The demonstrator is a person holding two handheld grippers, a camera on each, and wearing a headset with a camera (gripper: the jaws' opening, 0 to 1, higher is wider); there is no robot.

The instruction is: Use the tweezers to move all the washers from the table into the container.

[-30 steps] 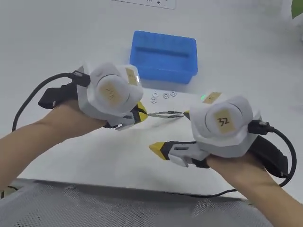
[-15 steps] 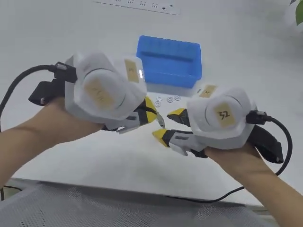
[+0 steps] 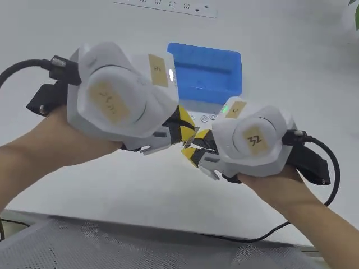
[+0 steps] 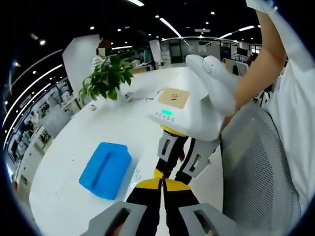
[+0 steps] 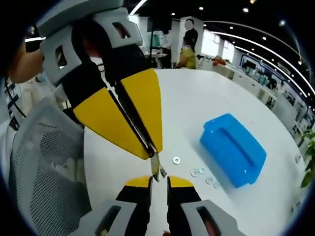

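Note:
My left gripper (image 3: 188, 131) (image 4: 162, 183) is shut on the thin metal tweezers (image 5: 158, 170), held up off the table. In the right gripper view its yellow jaws come down from above, and the tweezers' tip pokes out between the jaws of my right gripper (image 5: 158, 182) (image 3: 193, 150). Those jaws stand a narrow gap apart around the tip. Several small washers (image 5: 201, 171) (image 3: 205, 119) lie in a row on the white table, just in front of the blue container (image 3: 207, 73) (image 5: 234, 150) (image 4: 106, 169).
The white table (image 3: 140, 190) runs wide around the container. A power strip (image 3: 168, 7) lies at its far edge. A grey mesh chair back (image 3: 112, 246) sits at the near edge. A potted plant (image 4: 106, 78) stands farther along the table.
Both grippers have come together and lifted toward the camera. The tweezers, earlier pointing right over the table, now point into my right gripper, whose wide-open jaws have narrowed around the tip.

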